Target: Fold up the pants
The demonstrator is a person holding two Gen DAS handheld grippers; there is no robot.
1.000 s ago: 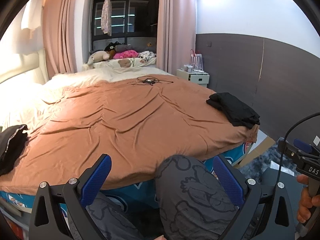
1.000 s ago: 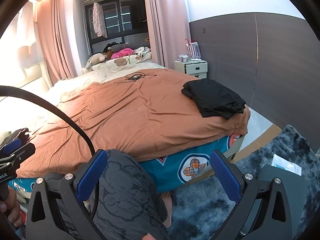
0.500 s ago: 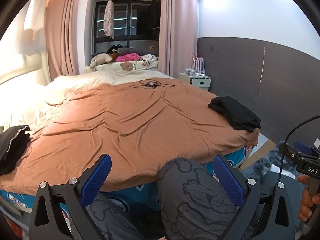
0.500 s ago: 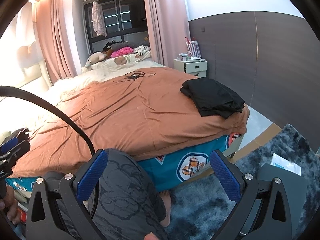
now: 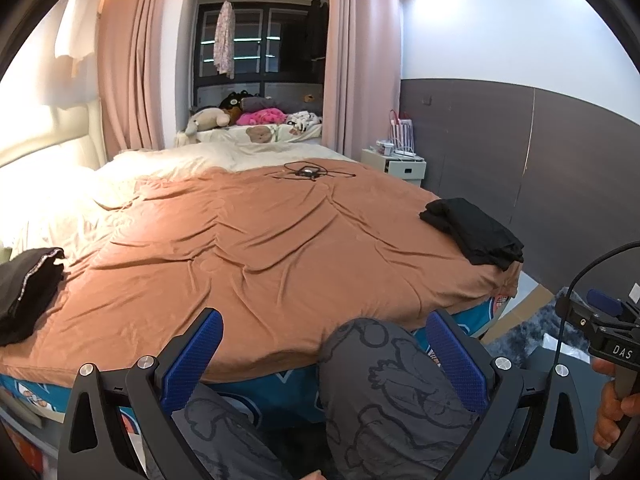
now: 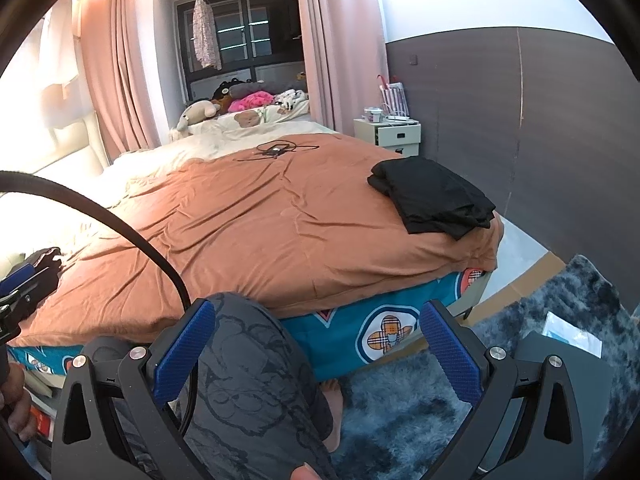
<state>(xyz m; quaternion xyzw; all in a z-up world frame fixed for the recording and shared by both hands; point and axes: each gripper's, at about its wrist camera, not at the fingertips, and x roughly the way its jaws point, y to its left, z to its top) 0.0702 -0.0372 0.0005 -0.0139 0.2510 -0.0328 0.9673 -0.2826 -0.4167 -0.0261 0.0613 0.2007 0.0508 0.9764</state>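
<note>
You are sitting at the foot of a bed (image 5: 248,248) covered with a rumpled orange-brown blanket, holding one gripper in each hand, low over your knees in grey patterned trousers. The left gripper (image 5: 320,344) has its blue-padded jaws spread wide with nothing between them; the right gripper (image 6: 316,340) is the same, jaws wide apart and empty. Neither touches any cloth. Two dark garments lie on the blanket. From the left wrist view, a black bundle (image 5: 474,232), loosely folded or heaped, rests near the bed's right corner at about 2 o'clock; the right wrist view shows it at about 1 o'clock, close to the edge. A second dark garment with a pale trim line (image 5: 26,292) sits at the bed's left edge, at about 9 o'clock from the left gripper. You cannot tell from here which is the pants still to be folded, or whether either is finished. A tangle of cable (image 5: 308,172) lies far up the bed at 12 o'clock, well clear. The task appears to sit between steps: no garment in hand, the middle of the blanket open. The next move likely calls for reaching to one bundle, pinching it by an edge, and drawing it to the open middle to spread flat.
</note>
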